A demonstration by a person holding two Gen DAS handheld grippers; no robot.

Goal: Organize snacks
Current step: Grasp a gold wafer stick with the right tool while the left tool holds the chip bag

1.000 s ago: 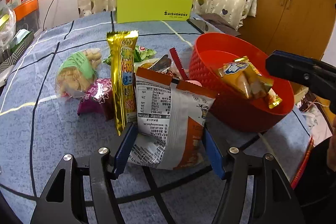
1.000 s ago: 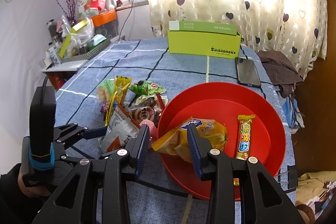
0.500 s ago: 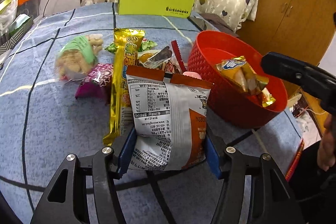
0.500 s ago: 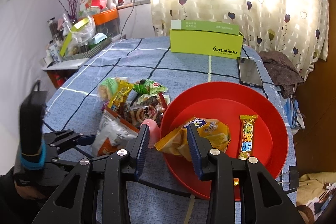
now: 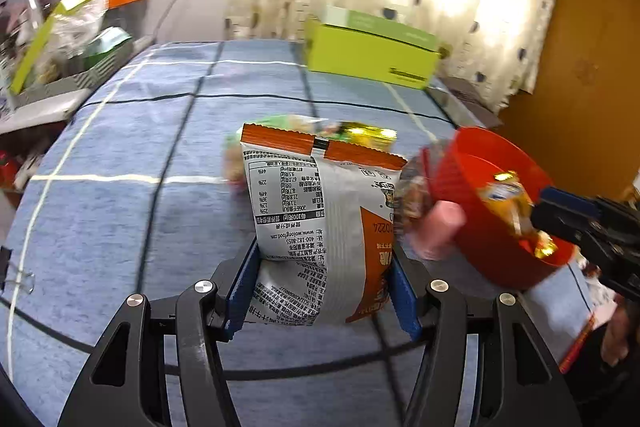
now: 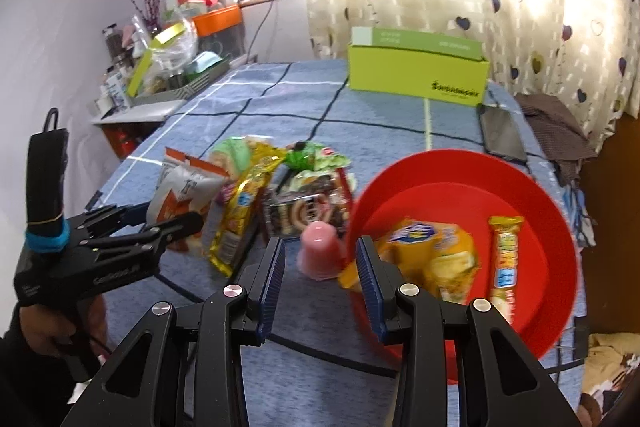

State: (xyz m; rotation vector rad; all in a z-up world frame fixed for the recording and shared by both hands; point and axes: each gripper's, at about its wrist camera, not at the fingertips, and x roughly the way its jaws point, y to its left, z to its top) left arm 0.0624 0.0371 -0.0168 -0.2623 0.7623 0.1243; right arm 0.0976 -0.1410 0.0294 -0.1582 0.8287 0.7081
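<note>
While the blue checked tablecloth (image 6: 280, 107) lies bare over its far half and along its left edge, the snacks crowd the near middle. Entries follow.

Left gripper (image 5: 324, 291): blue pads pinching the lower sides of a grey-and-orange crinkled foil snack bag (image 5: 320, 227); its jaws have just been closing slightly on that bag. In the right wrist view the gripper slants downward, a hand (image 6: 52, 327) on its grip at the table's near left corner.

Snack bag: upright, long axis vertical, orange sealed edge uppermost, printed back toward the camera; it stands left of the pile, apart from the bowl.

Round red plastic bowl (image 6: 552, 227): near right of the table, its right rim close to the table edge. Contents: a yellow-orange crisp packet (image 6: 432, 251) and a yellow candy bar (image 6: 506, 251) lying lengthwise toward the camera.

Right gripper (image 6: 320, 267): jaws part-spread, nothing pressed between them, over the bowl's left rim; a pink plastic cup (image 6: 320, 255), upturned, stands between the pads' lines on the cloth.

Pile: gold foil bar (image 6: 240, 219), green packets (image 6: 316, 157), biscuit pack (image 6: 304, 211), touching one another.

Lime-green cardboard box (image 6: 416, 75): far edge, well apart.
</note>
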